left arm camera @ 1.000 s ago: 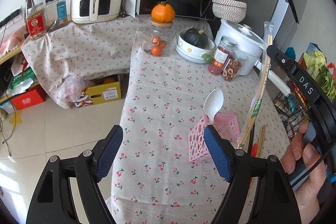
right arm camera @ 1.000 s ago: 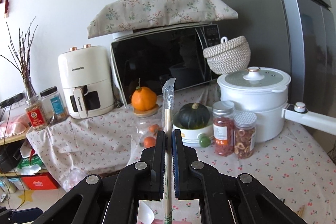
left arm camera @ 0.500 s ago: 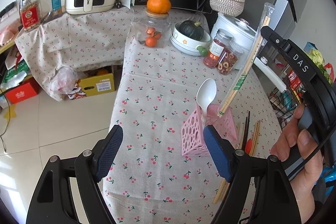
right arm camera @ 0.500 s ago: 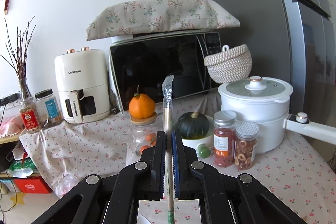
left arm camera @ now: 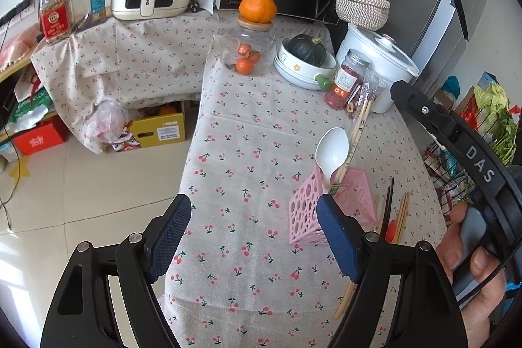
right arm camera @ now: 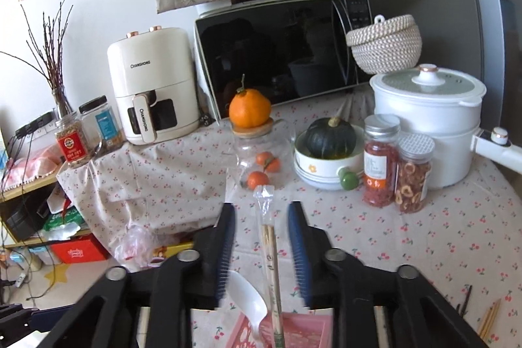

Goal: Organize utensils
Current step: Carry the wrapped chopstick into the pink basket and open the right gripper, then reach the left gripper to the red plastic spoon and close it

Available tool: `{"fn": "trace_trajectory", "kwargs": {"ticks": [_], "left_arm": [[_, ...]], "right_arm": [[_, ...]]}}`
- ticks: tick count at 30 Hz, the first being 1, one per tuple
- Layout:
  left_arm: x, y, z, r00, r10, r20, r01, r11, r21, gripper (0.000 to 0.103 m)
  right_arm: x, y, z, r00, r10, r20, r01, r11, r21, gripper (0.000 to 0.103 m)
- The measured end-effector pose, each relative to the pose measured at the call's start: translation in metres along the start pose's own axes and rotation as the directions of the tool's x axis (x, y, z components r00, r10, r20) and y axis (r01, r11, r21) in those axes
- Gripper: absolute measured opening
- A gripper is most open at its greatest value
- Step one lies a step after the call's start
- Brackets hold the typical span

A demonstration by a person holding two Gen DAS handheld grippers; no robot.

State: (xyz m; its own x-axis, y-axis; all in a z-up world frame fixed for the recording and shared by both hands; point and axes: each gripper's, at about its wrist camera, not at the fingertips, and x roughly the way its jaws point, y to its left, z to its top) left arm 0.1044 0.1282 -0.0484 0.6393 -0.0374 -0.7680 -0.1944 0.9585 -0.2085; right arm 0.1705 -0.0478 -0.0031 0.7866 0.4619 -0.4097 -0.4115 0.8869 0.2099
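My right gripper (right arm camera: 262, 253) has just opened, leaving wrapped chopsticks (right arm camera: 270, 256) standing in the pink holder (left arm camera: 329, 204); left gripper (left arm camera: 254, 237) open, empty.

White plastic spoon (left arm camera: 332, 151) & wrapped wooden chopsticks (left arm camera: 355, 132) are leaning in pink perforated basket (left arm camera: 306, 211); left tool (left arm camera: 253, 237) is hovering w/ jaws apart.

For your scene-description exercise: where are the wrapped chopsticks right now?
In both views, the wrapped chopsticks stand tilted in the pink basket beside the white spoon, between the open right gripper fingers.
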Motion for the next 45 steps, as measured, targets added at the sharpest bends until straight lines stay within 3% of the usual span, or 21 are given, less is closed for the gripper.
{"fn": "trace_trajectory", "kwargs": {"ticks": [5, 7, 13, 17, 21, 24, 26, 31, 34, 38, 39, 41, 43, 45], "left_arm": [[0.000, -0.006, -0.004, 1.000, -0.006, -0.015, 0.006, 1.000, 0.007, 0.083], [-0.001, -0.011, -0.008, 1.000, -0.012, -0.022, 0.012, 1.000, 0.017, 0.084], [-0.004, -0.036, -0.023, 0.999, -0.009, -0.032, 0.012, 0.996, 0.093, 0.090], [0.001, -0.054, -0.036, 0.998, -0.010, -0.058, 0.018, 0.990, 0.141, 0.093], [0.009, -0.079, -0.048, 0.995, -0.026, -0.097, 0.045, 0.981, 0.191, 0.098], [0.015, -0.103, -0.058, 0.990, -0.062, -0.124, 0.090, 0.969, 0.230, 0.103], [0.018, -0.122, -0.064, 0.985, -0.098, -0.144, 0.133, 0.958, 0.256, 0.103], [0.029, -0.170, -0.079, 0.975, -0.147, -0.168, 0.196, 0.924, 0.328, 0.103], [0.050, -0.194, -0.084, 0.965, -0.080, -0.249, 0.176, 0.903, 0.392, 0.103], [0.079, -0.207, -0.082, 0.942, -0.071, -0.328, 0.191, 0.917, 0.350, 0.103], [0.088, -0.209, -0.080, 0.934, -0.076, -0.350, 0.198, 0.923, 0.329, 0.101], [0.104, -0.215, -0.076, 0.921, -0.092, -0.379, 0.215, 0.930, 0.297, 0.087], [0.119, -0.220, -0.074, 0.908, -0.103, -0.406, 0.227, 0.935, 0.271, 0.062], [0.132, -0.223, -0.072, 0.896, -0.113, -0.429, 0.234, 0.942, 0.241, 0.047]], "right_arm": [[-0.023, -0.021, 0.006, 0.998, -0.013, -0.062, 0.018, 0.998, 0.066, 0.051], [-0.037, -0.032, 0.009, 0.996, -0.037, -0.086, 0.044, 0.996, 0.082, 0.063], [-0.071, -0.073, 0.006, 0.975, -0.130, -0.180, 0.152, 0.981, 0.118, 0.078], [-0.081, -0.102, -0.012, 0.939, -0.206, -0.276, 0.244, 0.963, 0.111, 0.081], [-0.085, -0.131, -0.039, 0.885, -0.243, -0.398, 0.299, 0.951, 0.085, 0.081], [-0.086, -0.155, -0.055, 0.845, -0.256, -0.470, 0.332, 0.939, 0.085, 0.081], [-0.091, -0.171, -0.061, 0.830, -0.263, -0.493, 0.357, 0.928, 0.105, 0.081], [-0.106, -0.205, -0.060, 0.817, -0.302, -0.491, 0.419, 0.897, 0.145, 0.082], [-0.113, -0.220, -0.055, 0.821, -0.303, -0.484, 0.428, 0.888, 0.170, 0.084], [-0.114, -0.232, -0.053, 0.823, -0.297, -0.485, 0.424, 0.888, 0.177, 0.084], [-0.113, -0.234, -0.053, 0.822, -0.297, -0.486, 0.424, 0.889, 0.173, 0.084], [-0.112, -0.238, -0.054, 0.818, -0.298, -0.492, 0.425, 0.889, 0.169, 0.084], [-0.110, -0.243, -0.054, 0.819, -0.286, -0.498, 0.418, 0.891, 0.175, 0.084], [-0.109, -0.247, -0.054, 0.821, -0.273, -0.501, 0.410, 0.893, 0.185, 0.084]]}}
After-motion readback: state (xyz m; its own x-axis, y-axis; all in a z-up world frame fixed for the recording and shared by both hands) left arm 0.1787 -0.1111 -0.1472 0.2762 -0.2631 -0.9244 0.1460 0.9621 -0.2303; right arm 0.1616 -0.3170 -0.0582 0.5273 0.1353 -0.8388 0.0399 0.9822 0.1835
